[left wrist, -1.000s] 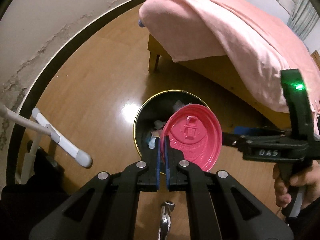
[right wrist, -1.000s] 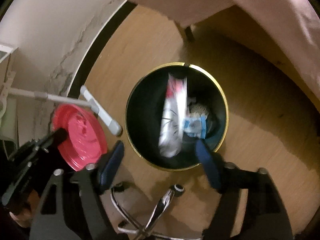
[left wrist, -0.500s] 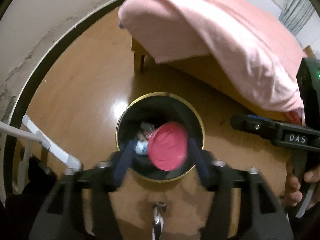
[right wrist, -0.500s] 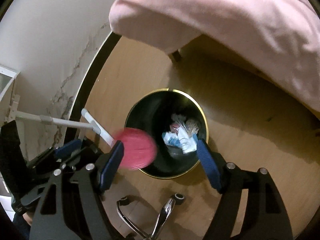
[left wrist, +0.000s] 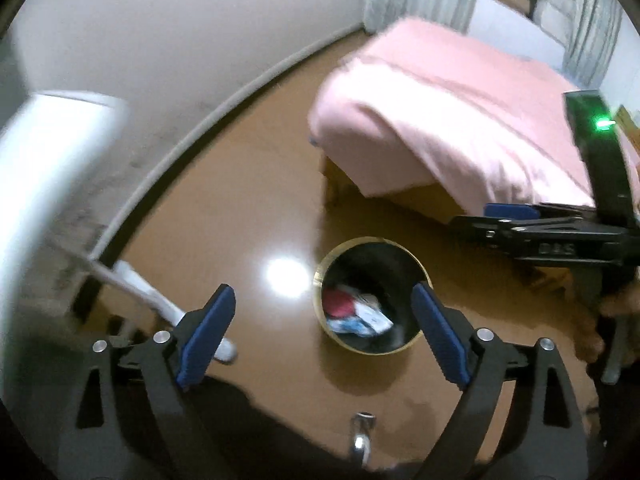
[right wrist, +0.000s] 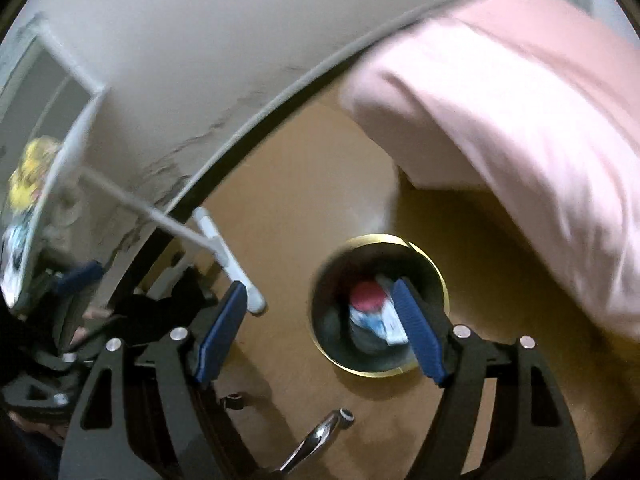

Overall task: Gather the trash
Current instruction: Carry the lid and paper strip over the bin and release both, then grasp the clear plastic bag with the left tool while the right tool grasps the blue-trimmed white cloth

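Left wrist view: my left gripper fingers are opening, nothing between them, the red lid I held now lies in the bin below them, right gripper fingers apart, empty.

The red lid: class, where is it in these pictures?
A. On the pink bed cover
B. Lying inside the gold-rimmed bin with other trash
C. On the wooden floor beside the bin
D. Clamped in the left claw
B. The red lid lies down in the bin beside white and blue wrappers, and nothing is between the blue pads of the left claw, whose jaws are opening.
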`<state>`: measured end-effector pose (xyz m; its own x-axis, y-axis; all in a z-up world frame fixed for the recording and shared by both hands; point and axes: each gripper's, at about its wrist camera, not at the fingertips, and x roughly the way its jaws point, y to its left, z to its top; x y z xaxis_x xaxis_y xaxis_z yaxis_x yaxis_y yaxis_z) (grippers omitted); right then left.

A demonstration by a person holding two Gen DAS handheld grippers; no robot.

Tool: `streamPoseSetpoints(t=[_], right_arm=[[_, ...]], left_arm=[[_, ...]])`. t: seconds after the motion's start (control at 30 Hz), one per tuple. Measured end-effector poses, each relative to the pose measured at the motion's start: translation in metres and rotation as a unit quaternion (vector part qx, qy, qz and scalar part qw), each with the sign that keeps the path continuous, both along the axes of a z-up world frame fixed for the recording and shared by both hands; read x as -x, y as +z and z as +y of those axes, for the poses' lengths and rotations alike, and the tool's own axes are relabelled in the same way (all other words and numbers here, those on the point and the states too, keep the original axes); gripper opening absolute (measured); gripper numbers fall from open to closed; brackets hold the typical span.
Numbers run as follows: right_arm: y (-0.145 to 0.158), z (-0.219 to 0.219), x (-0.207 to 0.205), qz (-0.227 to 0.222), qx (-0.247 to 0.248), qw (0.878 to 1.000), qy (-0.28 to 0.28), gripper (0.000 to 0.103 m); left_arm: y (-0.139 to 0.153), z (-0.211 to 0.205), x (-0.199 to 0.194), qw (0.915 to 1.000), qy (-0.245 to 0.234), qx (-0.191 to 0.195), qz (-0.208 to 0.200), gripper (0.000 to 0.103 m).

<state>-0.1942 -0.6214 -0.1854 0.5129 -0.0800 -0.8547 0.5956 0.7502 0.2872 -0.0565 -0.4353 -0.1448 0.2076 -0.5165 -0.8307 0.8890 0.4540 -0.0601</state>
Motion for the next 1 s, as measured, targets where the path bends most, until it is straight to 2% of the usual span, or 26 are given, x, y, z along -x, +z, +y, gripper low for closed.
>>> streamPoseSetpoints(t=[0.13, 0.27, 0.33, 0.4, 0.53, 0.57, 0.67, 0.77, 0.9, 1.0], right_arm=[[0.053, 0.057, -0.056, -0.028, 0.047, 0.995, 0.084, 0.073], [0.092, 0.134, -0.12, -0.058, 0.072, 0.979, 0.18, 0.073], [0.106, 0.185, -0.157, -0.069, 0.077, 0.966, 0.237, 0.073], [0.114, 0.229, -0.186, -0.073, 0.079, 0.954, 0.281, 0.073], [0.132, 0.311, -0.238, -0.084, 0.086, 0.925, 0.359, 0.073], [0.136, 0.328, -0.249, -0.087, 0.091, 0.919, 0.373, 0.073], [0.142, 0.367, -0.279, -0.087, 0.095, 0.907, 0.4, 0.073], [0.143, 0.391, -0.308, -0.079, 0.11, 0.898, 0.418, 0.073], [0.134, 0.407, -0.341, -0.059, 0.125, 0.898, 0.418, 0.073], [0.122, 0.406, -0.361, -0.044, 0.128, 0.9, 0.414, 0.071]], left_arm=[[0.067, 0.094, -0.034, 0.9942, 0.071, 0.045, -0.067, 0.092], [0.104, 0.201, -0.076, 0.9778, 0.165, 0.055, -0.117, 0.092], [0.114, 0.259, -0.101, 0.9643, 0.221, 0.041, -0.141, 0.093], [0.118, 0.312, -0.125, 0.9461, 0.28, 0.018, -0.161, 0.093], [0.125, 0.412, -0.175, 0.9118, 0.381, 0.0, -0.154, 0.093], [0.126, 0.429, -0.183, 0.9065, 0.394, 0.003, -0.152, 0.093], [0.133, 0.467, -0.216, 0.8993, 0.408, 0.005, -0.156, 0.093], [0.131, 0.481, -0.252, 0.9023, 0.402, -0.002, -0.155, 0.093], [0.115, 0.463, -0.301, 0.9185, 0.37, -0.011, -0.138, 0.093], [0.104, 0.448, -0.326, 0.9209, 0.364, -0.024, -0.138, 0.093]])
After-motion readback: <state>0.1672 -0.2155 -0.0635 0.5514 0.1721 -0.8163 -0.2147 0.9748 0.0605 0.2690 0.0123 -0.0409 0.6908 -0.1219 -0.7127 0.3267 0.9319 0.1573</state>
